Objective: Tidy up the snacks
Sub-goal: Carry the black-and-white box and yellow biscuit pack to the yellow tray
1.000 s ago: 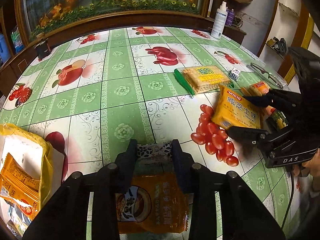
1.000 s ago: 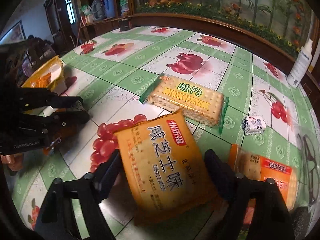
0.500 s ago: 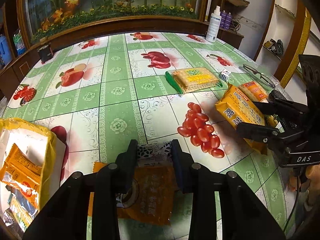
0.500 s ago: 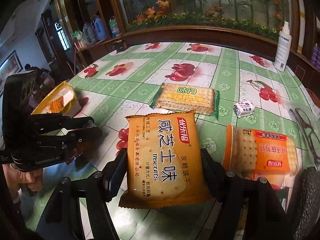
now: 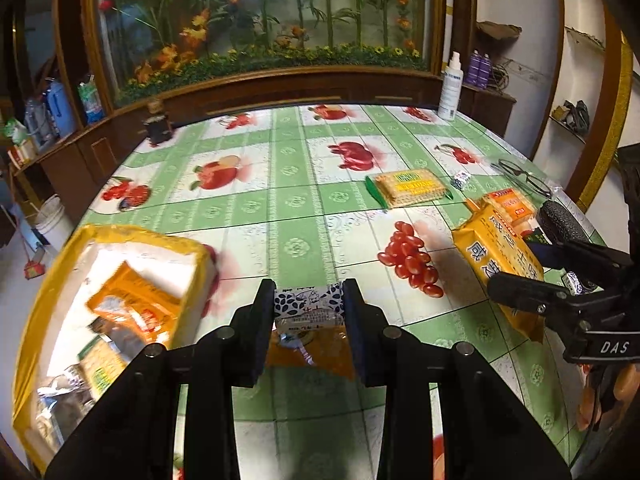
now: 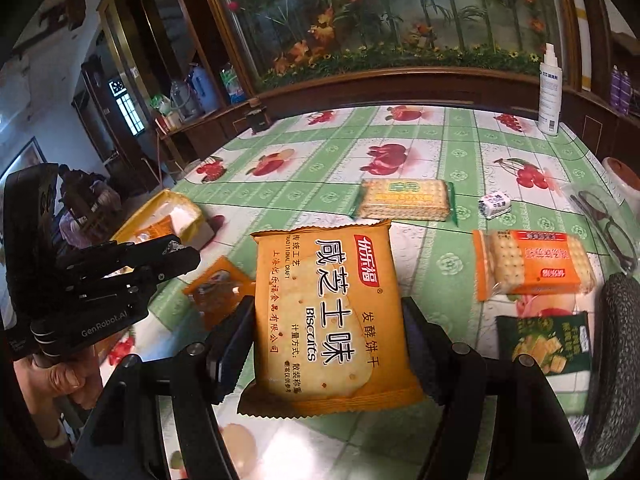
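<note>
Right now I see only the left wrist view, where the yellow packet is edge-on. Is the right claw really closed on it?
Observer: Yes. In the right wrist view the right claw is shut on the yellow packet, with one finger on each long side.
Operator: What is printed on its front?
Observer: The word "Biscuits", some Chinese text and a picture of a round cracker.
Operator: Is anything hidden from me near that claw?
Observer: A dark green snack packet lies on the table, to the right of the claw and nearer than the orange cracker pack.
</note>
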{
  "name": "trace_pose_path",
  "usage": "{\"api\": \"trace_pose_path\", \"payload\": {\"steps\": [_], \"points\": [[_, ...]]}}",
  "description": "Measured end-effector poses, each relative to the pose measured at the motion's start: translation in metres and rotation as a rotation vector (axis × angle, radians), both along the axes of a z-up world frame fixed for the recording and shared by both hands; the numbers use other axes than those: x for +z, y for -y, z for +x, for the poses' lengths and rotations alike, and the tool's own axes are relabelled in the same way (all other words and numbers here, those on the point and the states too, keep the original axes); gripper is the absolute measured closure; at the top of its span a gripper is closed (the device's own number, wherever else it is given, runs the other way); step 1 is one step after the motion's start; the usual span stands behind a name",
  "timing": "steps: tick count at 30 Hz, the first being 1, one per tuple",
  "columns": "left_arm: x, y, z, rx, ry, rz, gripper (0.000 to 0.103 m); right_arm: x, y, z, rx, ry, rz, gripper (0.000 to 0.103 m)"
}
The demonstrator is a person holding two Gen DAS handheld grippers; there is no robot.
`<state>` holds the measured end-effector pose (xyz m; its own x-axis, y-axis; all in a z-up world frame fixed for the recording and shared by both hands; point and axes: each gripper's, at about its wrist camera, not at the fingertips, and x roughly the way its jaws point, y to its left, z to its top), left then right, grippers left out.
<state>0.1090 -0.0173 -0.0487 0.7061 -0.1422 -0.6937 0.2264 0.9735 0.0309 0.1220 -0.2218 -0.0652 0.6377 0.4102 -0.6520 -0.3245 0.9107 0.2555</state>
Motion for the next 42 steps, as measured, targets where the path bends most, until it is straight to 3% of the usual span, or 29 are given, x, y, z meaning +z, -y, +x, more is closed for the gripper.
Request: {"api": "trace_pose_path", "payload": {"steps": [9,18,42], "points": [[0.016,-0.038,-0.034,0.096,0.04,-0.015,0.072,0.015,-0.035,-0.034,0.017,0.03,0.07,0.032],[0.019,-0.069,-0.058,0.159,0.065,-0.004,0.072,0.026,-0.066,-0.054,0.046,0.053,0.07,0.032],[0.022,-0.143,-0.086,0.302,0.09,-0.002,0.072,0.026,-0.146,-0.066,0.162,0.047,0.06,0.032]]}}
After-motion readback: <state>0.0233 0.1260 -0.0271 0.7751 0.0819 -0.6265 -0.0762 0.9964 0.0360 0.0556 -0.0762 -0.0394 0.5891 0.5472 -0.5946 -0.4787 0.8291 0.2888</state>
